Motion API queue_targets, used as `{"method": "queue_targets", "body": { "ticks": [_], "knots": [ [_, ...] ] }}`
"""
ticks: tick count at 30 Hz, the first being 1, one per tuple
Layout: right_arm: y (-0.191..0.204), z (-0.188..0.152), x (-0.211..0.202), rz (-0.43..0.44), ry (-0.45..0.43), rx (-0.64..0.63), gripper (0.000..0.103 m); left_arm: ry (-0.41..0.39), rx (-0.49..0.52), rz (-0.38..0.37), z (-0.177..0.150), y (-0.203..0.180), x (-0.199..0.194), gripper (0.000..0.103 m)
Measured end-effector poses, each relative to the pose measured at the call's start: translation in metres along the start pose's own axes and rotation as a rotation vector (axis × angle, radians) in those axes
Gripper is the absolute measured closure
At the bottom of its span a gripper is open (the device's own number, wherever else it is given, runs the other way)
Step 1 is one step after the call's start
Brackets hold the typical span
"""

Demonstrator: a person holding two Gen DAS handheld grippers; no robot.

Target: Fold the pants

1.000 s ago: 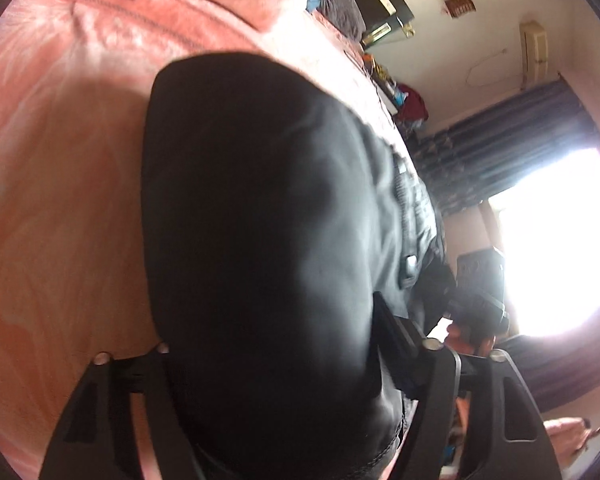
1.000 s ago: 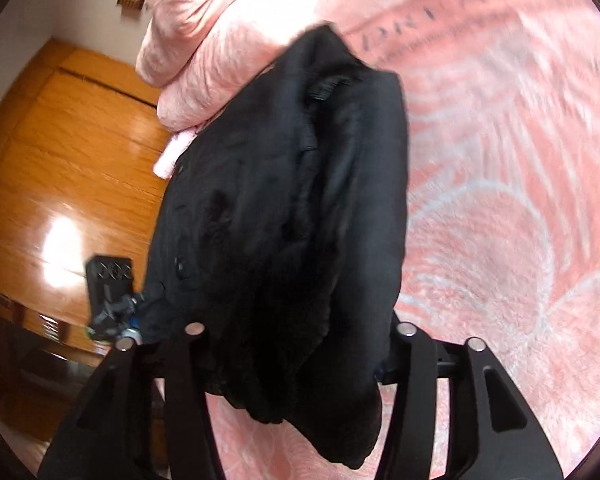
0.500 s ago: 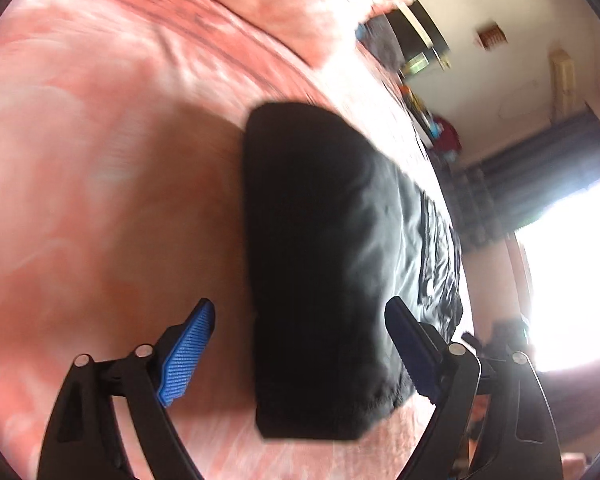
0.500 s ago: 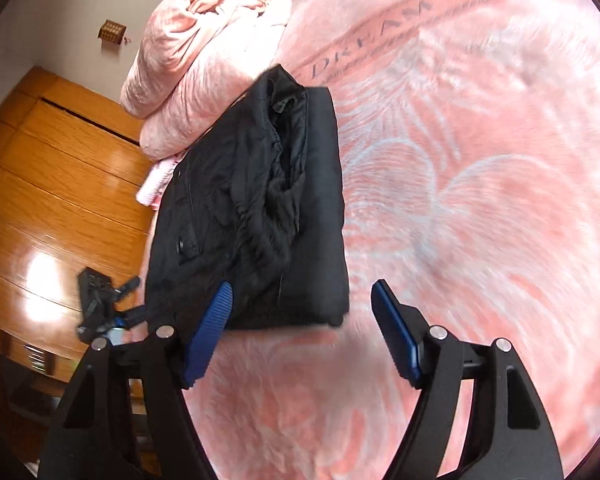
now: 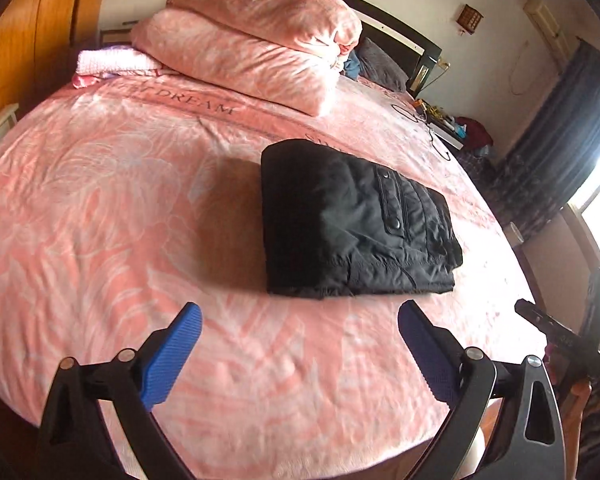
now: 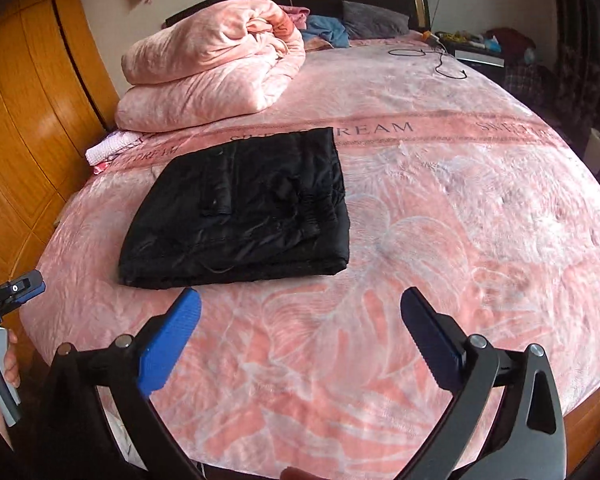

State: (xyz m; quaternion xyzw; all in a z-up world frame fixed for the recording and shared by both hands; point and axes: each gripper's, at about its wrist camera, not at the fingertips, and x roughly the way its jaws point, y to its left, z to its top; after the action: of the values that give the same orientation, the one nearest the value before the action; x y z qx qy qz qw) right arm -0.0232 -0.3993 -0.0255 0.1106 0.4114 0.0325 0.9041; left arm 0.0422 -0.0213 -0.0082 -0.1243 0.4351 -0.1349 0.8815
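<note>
Left wrist view: one bed (image 5: 80, 208) covered by one pink blanket printed "DREAM" fills the frame. One folded pink quilt (image 5: 252, 40) lies at the head end, in two stacked layers. One pair of black pants (image 5: 352, 220) lies folded into a compact rectangle on the blanket near the bed's middle, flat and touching neither gripper. One small pink-and-white cloth (image 5: 112, 62) sits just beside the quilt. One left gripper (image 5: 298, 354) hovers over the blanket near the foot edge, its two blue pads (image 5: 172, 356) spread wide apart and holding nothing. Right wrist view: one right gripper (image 6: 300, 340) hovers likewise, two blue pads (image 6: 168, 344) spread wide, empty, with the pants (image 6: 244, 208) just beyond the fingertips. One black cable (image 6: 432, 58) lies near the far corner.
</note>
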Motion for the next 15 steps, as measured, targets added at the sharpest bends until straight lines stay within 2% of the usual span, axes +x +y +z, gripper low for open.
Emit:
{"method": "queue_targets", "body": {
  "ticks": [2, 7, 10, 15],
  "knots": [
    [0.012, -0.003, -0.008, -0.002, -0.01, -0.012, 0.003, -0.017, 0.033, 0.018, -0.009, -0.009, -0.015, 0.004],
    [0.033, -0.01, -0.026, -0.002, -0.03, -0.021, 0.003, -0.026, 0.088, 0.142, -0.02, -0.023, -0.03, 0.004],
    [0.042, -0.01, -0.026, 0.038, -0.023, -0.021, 0.003, -0.024, 0.089, 0.139, -0.018, -0.025, -0.024, 0.004],
    [0.053, 0.004, -0.006, 0.056, -0.019, -0.011, 0.003, -0.013, 0.074, 0.123, -0.006, -0.028, -0.001, 0.004]
  ]
}}
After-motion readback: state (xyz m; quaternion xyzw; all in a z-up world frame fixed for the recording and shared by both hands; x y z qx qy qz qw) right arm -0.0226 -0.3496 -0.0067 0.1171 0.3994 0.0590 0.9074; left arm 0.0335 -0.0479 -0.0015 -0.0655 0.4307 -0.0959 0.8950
